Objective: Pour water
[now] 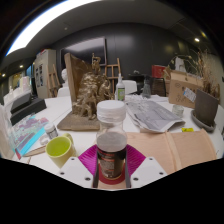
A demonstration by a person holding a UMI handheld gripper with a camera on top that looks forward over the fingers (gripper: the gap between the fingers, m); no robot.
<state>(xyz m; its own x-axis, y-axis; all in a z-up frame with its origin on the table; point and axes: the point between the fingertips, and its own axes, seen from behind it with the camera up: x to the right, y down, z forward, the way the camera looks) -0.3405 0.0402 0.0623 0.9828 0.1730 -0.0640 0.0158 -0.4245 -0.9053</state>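
Observation:
A bottle [111, 150] with a white cap, a dark red label and dark contents stands upright between my gripper's fingers. My gripper [111, 163] is shut on the bottle, its pink pads [88, 158] pressing on both sides of the label. A yellow-green cup [59, 150] sits on the table just left of the fingers, upright and open at the top. What is inside the cup cannot be made out.
A wooden carved figure [88, 97] on a base stands beyond the bottle. A crumpled newspaper [152, 113] lies to the right, with a small yellow thing [188, 129] past it. Papers and a book [27, 135] lie left of the cup. Cluttered shelves and boxes [185, 88] stand behind.

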